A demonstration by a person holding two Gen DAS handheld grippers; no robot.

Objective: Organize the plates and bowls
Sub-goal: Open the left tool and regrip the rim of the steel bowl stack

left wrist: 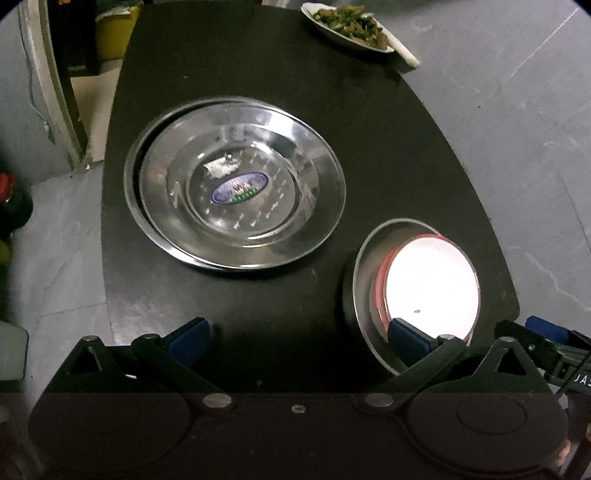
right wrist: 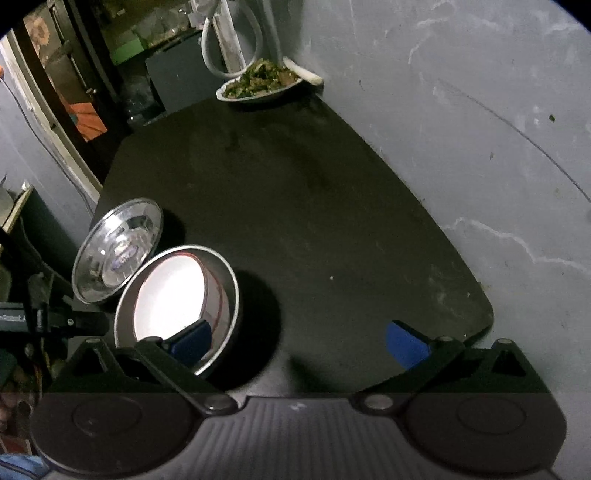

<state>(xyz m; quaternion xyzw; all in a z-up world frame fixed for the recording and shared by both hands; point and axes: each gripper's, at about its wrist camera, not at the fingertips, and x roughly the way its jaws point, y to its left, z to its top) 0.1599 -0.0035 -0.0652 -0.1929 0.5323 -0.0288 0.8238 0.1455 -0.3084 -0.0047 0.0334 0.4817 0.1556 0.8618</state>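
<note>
Left gripper (left wrist: 299, 338) and right gripper (right wrist: 299, 341) both gape wide, empty. Stacked steel plates (left wrist: 236, 181) sit mid-frame on the bench (left wrist: 388, 147); a white bowl (left wrist: 432, 280) nests in a steel bowl (left wrist: 360, 280) lower right. Thin, stiff, slippery (probably light): pinch the rims.

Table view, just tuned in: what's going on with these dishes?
Nobody is holding anything. Both handheld grippers, left gripper and right gripper, hang open over the dark table. The steel plates sit stacked near the middle. Beside them a white bowl is nested in a steel bowl. A dish of food sits at the far edge, untouched.
</note>
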